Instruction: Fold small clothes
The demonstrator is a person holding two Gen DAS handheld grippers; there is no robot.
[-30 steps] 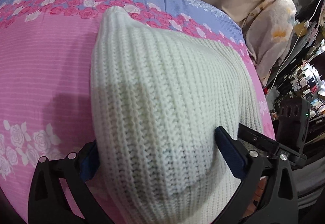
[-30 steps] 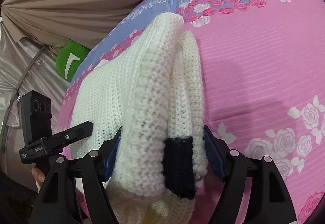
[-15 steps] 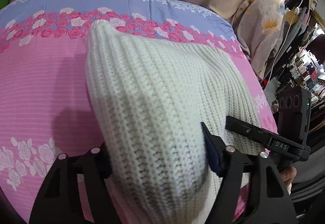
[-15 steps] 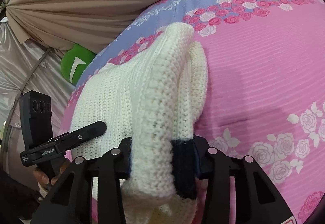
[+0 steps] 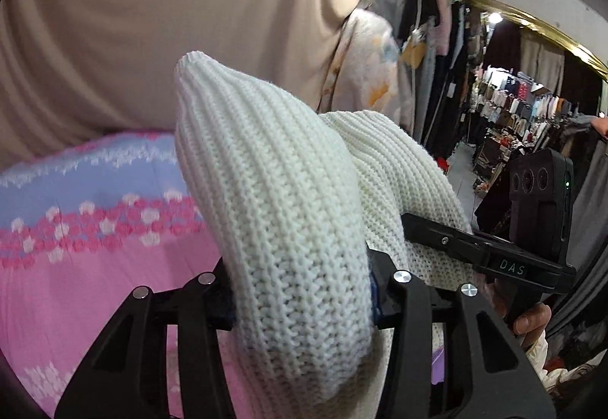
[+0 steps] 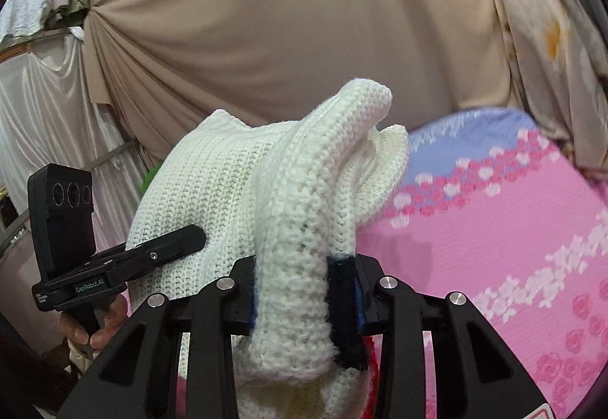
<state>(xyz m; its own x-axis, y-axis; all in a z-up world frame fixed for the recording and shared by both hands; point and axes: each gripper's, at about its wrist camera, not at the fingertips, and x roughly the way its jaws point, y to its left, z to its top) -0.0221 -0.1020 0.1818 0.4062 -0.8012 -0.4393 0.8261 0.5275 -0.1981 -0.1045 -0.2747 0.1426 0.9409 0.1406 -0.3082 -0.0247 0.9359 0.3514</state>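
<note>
A cream knitted sweater (image 5: 273, 191) with a dark navy cuff (image 6: 342, 309) is held up off the pink floral bedsheet (image 5: 76, 267) by both grippers. My left gripper (image 5: 300, 290) is shut on one thick bunched edge of it. My right gripper (image 6: 304, 290) is shut on the other folded edge, with the navy cuff between its pads. The sweater (image 6: 243, 191) stretches between the two grippers. The right gripper shows in the left wrist view (image 5: 475, 252), and the left gripper shows in the right wrist view (image 6: 133, 259).
The bed's pink sheet (image 6: 494, 248) with rose bands lies below. A beige draped curtain (image 6: 285, 20) hangs behind it. A floral cloth (image 5: 364, 69) hangs at the right, with racks of shop clothes (image 5: 513, 107) beyond.
Both grippers closed on the sweater's edges, then lifted it off the sheet and tilted upward, so the curtain now fills the background.
</note>
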